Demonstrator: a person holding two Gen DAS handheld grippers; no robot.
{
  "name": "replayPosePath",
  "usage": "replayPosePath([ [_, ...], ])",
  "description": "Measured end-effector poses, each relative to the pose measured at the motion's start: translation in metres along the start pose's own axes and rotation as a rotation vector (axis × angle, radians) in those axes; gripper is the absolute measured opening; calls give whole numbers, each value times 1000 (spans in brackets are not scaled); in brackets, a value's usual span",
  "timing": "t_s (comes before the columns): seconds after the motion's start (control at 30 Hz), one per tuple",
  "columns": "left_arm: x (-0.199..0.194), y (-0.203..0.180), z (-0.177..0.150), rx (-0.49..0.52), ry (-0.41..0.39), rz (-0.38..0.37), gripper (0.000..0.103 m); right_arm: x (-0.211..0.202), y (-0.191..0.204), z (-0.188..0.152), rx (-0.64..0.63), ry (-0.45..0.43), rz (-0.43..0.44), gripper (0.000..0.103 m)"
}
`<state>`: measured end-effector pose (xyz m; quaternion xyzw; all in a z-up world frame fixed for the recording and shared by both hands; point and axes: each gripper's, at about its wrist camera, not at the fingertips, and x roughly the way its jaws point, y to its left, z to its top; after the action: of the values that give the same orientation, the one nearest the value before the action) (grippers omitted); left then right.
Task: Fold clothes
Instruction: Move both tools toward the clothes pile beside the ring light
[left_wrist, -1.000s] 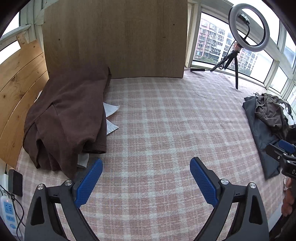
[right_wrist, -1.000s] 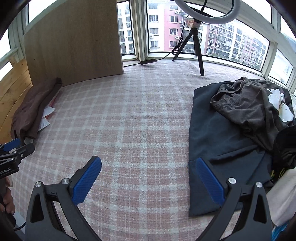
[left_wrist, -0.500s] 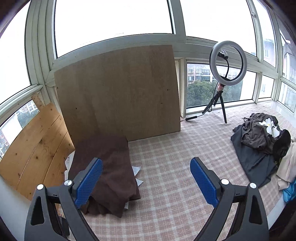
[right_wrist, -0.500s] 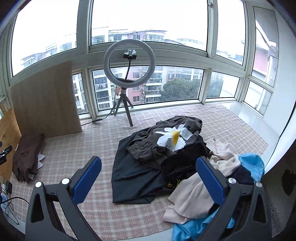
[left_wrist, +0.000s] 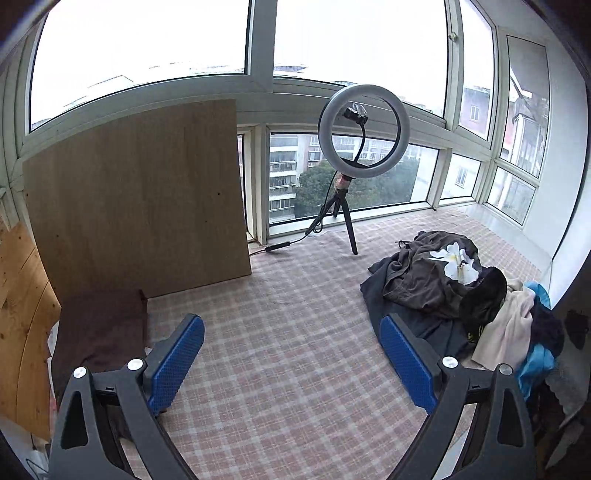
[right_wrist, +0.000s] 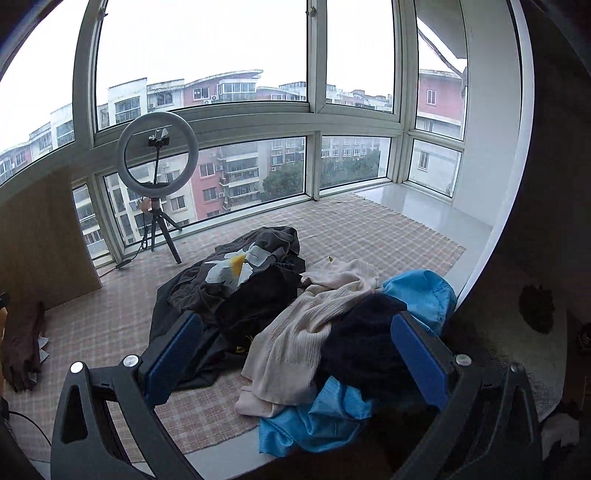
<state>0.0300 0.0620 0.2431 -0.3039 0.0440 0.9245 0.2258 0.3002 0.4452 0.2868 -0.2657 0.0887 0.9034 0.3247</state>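
Left gripper (left_wrist: 291, 354) hangs wide apart, nothing between its blue pads (left_wrist: 177, 360). Folded brown garment (left_wrist: 99, 332) lies just off its left finger; unfolded clothes pile (left_wrist: 454, 291) sits beyond the right.

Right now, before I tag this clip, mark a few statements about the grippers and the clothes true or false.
1. Both the left gripper and the right gripper are open and hold nothing. True.
2. The folded brown garment lies beside the leaning wooden board. True.
3. The ring light lies flat on the checked cloth. False: it stands upright on its tripod by the window.
4. The cream ribbed garment is folded neatly apart from the pile. False: it lies crumpled in the heap, touching the blue garment.
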Motion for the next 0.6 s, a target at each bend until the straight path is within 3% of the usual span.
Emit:
replayPosePath([
  [0.17, 25, -62, 6, 23, 14, -47, 96, 31, -52, 15, 26, 9, 5, 99],
  [0.27, 44, -102, 8, 40, 28, -72, 96, 56, -84, 25, 35, 31, 5, 85],
  [0.4, 68, -147, 9, 56, 52, -103, 96, 84, -130, 33, 68, 49, 0, 85],
  [0.6, 101, -201, 9, 113, 102, -116, 96, 117, -181, 1, 34, 165, 21, 85],
])
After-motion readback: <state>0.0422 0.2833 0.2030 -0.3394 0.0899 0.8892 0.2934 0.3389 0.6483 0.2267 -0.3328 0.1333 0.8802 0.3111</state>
